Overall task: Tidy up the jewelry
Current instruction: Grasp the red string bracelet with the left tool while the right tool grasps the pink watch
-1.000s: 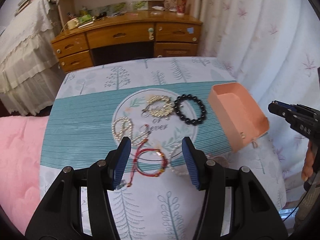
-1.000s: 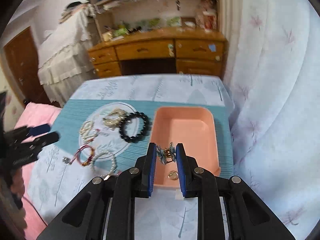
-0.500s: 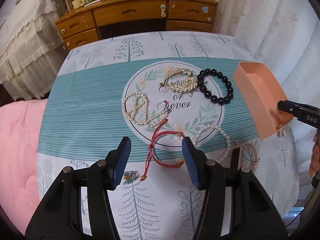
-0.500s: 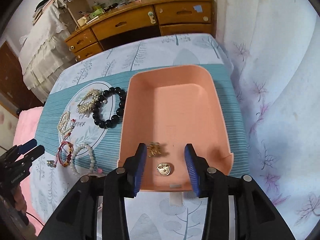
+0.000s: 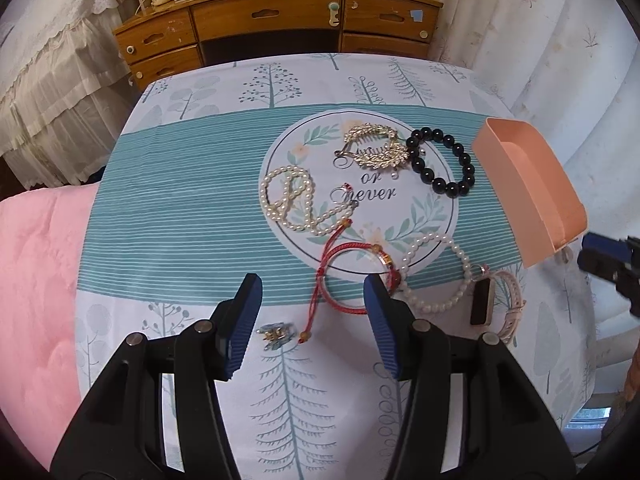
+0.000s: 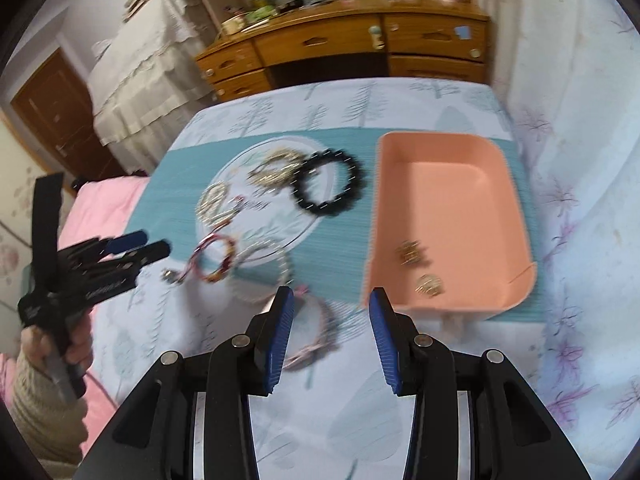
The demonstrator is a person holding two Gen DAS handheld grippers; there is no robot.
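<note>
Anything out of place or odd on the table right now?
One small earring lies apart from the other pieces, near the table's front edge by the red cord bracelet's tail. Two earrings already sit in the pink tray. Nothing looks spilled or damaged.

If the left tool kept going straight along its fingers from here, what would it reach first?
Most likely the small gold and blue earring, which lies on the tree-print tablecloth just ahead of the open left tool, nearer its left finger. The red cord bracelet lies just beyond. Depth is uncertain in this fisheye view.
</note>
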